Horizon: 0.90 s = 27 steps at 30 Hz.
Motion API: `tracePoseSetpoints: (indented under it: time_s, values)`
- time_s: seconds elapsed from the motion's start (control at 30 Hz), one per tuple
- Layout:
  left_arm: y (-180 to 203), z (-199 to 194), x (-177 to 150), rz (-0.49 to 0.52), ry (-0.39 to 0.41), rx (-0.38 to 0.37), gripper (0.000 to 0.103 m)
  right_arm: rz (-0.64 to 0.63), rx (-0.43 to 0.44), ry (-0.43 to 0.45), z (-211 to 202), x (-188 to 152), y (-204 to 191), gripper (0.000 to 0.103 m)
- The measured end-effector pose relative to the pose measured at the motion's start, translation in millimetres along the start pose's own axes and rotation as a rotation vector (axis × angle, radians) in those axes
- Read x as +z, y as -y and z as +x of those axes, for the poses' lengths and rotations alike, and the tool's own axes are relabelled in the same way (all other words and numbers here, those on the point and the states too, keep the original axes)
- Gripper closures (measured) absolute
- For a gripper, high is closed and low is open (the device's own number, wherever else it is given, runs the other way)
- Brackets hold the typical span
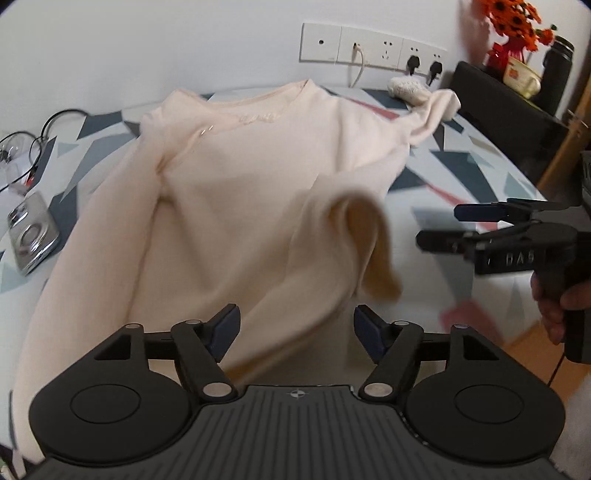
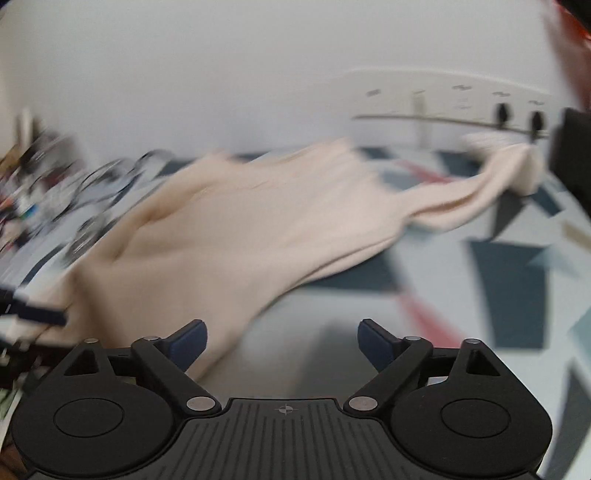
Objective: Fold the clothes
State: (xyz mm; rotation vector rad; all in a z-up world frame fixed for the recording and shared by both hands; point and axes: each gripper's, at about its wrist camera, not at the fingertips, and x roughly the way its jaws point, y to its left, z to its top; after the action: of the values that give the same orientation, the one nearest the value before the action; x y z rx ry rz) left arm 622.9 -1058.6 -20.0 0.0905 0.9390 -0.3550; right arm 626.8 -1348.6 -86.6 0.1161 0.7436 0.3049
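A cream long-sleeved top (image 1: 240,192) lies spread on the patterned tablecloth (image 1: 461,170), neckline toward the wall. One sleeve (image 1: 432,110) trails to the back right. A fold of its hem (image 1: 369,243) curls up near the right edge. My left gripper (image 1: 295,325) hovers open over the near part of the top, its pads apart from the cloth. My right gripper (image 1: 454,227), held by a hand (image 1: 554,306), is open beside the top with nothing between its fingers. In the blurred right wrist view the right gripper (image 2: 282,338) is open above the table beside the top (image 2: 229,229).
A silver phone (image 1: 31,236) and cables (image 1: 22,147) lie on the left of the table. A white knitted item (image 1: 406,88) sits by the wall sockets (image 1: 373,48). At the back right are a black box (image 1: 506,114), orange flowers (image 1: 513,22) and a dark bottle (image 1: 557,70).
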Motion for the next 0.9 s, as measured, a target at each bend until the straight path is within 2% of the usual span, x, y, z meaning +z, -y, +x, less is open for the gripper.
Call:
tracePoseSetpoints:
  time_s: [0.07, 0.13, 0.23, 0.3, 0.37, 0.43, 0.5, 0.6, 0.67, 0.7, 0.77, 0.83, 0.9]
  values:
    - [-13.3, -3.6, -12.9, -0.009, -0.013, 0.013, 0.032, -0.036, 0.005, -0.014, 1.5, -11.5, -26.2, 0.011]
    - [-27.0, -6.4, -23.6, -0.025, -0.023, 0.030, 0.032, -0.064, -0.027, -0.012, 4.6, -16.8, -41.5, 0.011]
    - [-46.0, -11.0, -31.1, -0.062, -0.014, 0.037, 0.032, -0.030, -0.133, 0.007, 11.0, -17.7, -50.1, 0.027]
    - [-55.7, -13.0, -33.9, -0.068, -0.004, 0.047, 0.032, 0.028, -0.215, 0.025, 11.9, -15.8, -47.0, 0.053]
    - [-63.0, -13.0, -36.8, -0.058, 0.000, 0.065, 0.032, 0.094, -0.330, 0.038, 8.8, -17.9, -36.1, 0.061]
    - [-69.1, -11.7, -41.3, -0.041, -0.014, 0.079, 0.032, 0.162, -0.376, 0.062, 4.6, -17.6, -27.5, 0.059]
    - [-73.6, -11.4, -49.3, -0.008, -0.043, 0.103, 0.032, 0.175, -0.340, 0.052, 3.0, -19.6, -26.0, 0.057]
    - [-79.5, -16.1, -63.5, 0.056, -0.096, 0.124, 0.032, 0.113, -0.299, 0.024, 4.3, -26.5, -35.1, 0.057]
    - [-84.7, -23.3, -72.2, 0.083, -0.105, 0.163, 0.032, 0.090, -0.301, 0.014, 6.0, -31.1, -40.1, 0.062]
    - [-87.4, -28.1, -75.1, 0.087, -0.101, 0.183, 0.032, 0.112, -0.308, 0.013, 6.7, -31.7, -40.2, 0.071]
    - [-93.6, -37.4, -77.3, 0.073, -0.084, 0.202, 0.032, 0.175, -0.304, 0.013, 8.5, -31.0, -35.9, 0.081]
    - [-99.4, -43.8, -77.7, 0.051, -0.069, 0.236, 0.024, 0.190, -0.304, 0.011, 8.4, -30.5, -33.9, 0.081]
    - [-106.3, -44.6, -78.9, 0.032, -0.061, 0.268, 0.023, 0.202, -0.304, 0.008, 8.2, -30.2, -32.6, 0.081]
